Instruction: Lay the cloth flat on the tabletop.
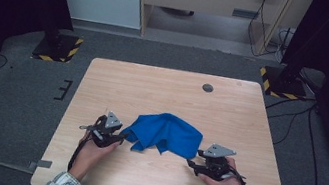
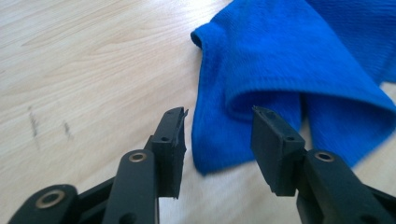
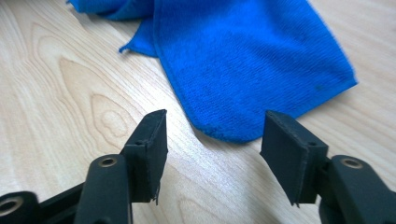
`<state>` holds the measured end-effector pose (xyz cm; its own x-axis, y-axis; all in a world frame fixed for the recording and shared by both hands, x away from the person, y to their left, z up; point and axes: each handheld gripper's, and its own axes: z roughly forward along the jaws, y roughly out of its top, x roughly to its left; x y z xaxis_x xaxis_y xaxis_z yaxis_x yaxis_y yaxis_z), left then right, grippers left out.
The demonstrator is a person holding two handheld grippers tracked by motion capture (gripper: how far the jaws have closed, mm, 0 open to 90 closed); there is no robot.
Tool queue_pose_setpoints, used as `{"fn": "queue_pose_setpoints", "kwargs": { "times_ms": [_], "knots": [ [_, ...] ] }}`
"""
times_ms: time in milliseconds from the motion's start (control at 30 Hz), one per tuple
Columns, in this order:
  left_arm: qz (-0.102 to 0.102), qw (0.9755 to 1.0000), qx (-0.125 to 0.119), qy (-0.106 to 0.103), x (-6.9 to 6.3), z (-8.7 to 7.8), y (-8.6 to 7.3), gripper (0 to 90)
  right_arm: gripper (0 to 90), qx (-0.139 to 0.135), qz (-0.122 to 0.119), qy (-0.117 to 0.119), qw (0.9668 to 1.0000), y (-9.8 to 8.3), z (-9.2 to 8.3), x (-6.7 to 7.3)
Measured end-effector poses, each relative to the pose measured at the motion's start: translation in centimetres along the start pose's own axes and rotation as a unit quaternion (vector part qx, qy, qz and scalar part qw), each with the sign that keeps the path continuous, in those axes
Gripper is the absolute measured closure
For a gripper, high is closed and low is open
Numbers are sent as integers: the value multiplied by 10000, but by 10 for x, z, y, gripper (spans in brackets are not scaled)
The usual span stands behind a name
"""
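A blue cloth (image 1: 165,133) lies loosely bunched on the wooden table (image 1: 162,92), toward its near half. My left gripper (image 1: 123,138) sits at the cloth's left end, held in a hand. In the left gripper view the jaws (image 2: 217,116) stand open, and a folded edge of the cloth (image 2: 280,60) lies just past the tips with neither pad pressing on it. My right gripper (image 1: 193,162) rests at the cloth's right end. Its jaws (image 3: 215,126) are open as well, with a flat corner of the cloth (image 3: 247,60) just ahead of them on the wood.
A small dark round cap (image 1: 208,87) is set into the table near its far edge. Stand bases with yellow-black stripes (image 1: 58,47) (image 1: 281,81) flank the table's far corners on the grey carpet. Cables trail on the floor at the right (image 1: 299,120).
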<state>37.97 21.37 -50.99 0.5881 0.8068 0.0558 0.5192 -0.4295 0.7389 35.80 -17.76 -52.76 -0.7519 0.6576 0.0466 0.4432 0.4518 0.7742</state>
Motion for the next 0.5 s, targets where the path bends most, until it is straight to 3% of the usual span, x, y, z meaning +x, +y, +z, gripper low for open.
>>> {"fn": "queue_pose_setpoints", "kwargs": {
  "times_ms": [167, 500],
  "knots": [
    [155, 9998, -131, -82, -7, -15, -3, 556, 461, 175, -39, -28, 9998, 0, 11, -1],
    [519, 9978, -112, -406, -26, -10, 1, 558, 831, 102, -159, -78, 9998, 1, 13, -5]
  ]
}}
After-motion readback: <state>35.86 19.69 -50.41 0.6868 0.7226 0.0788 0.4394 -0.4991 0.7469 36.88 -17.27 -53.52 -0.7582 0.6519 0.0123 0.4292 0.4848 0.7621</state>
